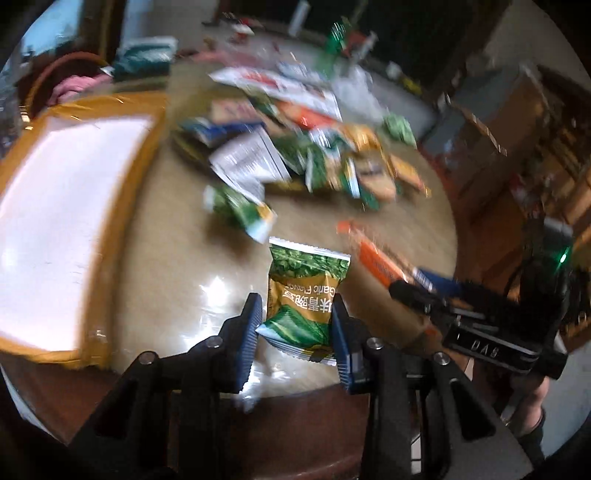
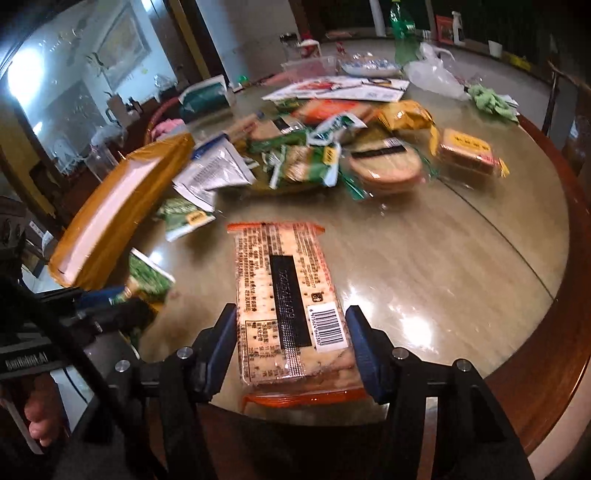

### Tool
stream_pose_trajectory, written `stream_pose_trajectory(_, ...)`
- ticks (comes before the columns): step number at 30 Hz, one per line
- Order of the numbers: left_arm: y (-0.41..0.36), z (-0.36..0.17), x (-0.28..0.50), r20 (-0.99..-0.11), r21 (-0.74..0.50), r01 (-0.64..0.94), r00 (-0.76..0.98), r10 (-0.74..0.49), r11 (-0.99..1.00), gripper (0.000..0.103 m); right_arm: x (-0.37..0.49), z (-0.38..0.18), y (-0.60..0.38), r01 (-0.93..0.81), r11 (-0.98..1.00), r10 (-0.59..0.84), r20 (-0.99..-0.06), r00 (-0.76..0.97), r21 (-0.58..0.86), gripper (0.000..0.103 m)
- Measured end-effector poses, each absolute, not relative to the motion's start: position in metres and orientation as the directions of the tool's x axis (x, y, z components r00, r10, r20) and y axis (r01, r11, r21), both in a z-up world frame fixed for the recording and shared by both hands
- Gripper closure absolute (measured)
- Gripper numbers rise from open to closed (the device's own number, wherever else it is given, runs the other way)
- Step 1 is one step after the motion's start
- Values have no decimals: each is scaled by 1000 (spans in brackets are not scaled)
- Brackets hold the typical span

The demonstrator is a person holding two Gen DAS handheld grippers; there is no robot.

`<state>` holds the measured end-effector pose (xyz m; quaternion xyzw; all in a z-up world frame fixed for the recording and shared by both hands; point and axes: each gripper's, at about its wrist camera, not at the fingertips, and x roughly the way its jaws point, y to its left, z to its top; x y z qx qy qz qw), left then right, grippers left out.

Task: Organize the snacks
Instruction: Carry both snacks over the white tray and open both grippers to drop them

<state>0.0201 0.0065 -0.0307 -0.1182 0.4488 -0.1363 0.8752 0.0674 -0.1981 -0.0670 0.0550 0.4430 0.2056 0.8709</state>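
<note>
domestic dining room. large round wooden table (image 2: 424, 258) with glossy top, strewn with snack packets (image 2: 295, 162). patterned plate (image 2: 369, 67), green plastic bottle (image 2: 403, 33) and crumpled plastic bag (image 2: 436, 75) at far edge. framed picture (image 2: 123, 46) on wall, glass-fronted cabinet (image 2: 70, 122) alongside.

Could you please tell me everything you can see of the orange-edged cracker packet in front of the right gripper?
The orange-edged clear plastic cracker packet is long, flat and sealed, showing pale square crackers, a black strip, orange print and a white barcode label. It lies printed side up on the glossy wooden round table, lengthwise between the blue fingers of the right gripper, which flank its near end; contact is unclear.
</note>
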Motion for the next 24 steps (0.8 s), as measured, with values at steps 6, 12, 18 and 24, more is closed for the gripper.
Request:
stream_pose_trajectory(6,31,-6,12,-711,-328,66,640,-292,942,65,62,-47,-177,-360,889,445,-724,527,284,47)
stream_pose_trajectory(12,60,9,4,-676,-370,30,676,-291,929,65,59,-35,-156,-387,864,492,-699,519,321,47)
stream_pose_trajectory(18,99,22,-5,-648,-389,-46,724,-238,920,65,58,-15,-118,-467,824,547,-660,515,320,47)
stream_pose_trajectory(24,154,20,-13,-659,-377,-175,741,-130,910,65,65,-6,-64,-550,767,612,-634,473,330,47)
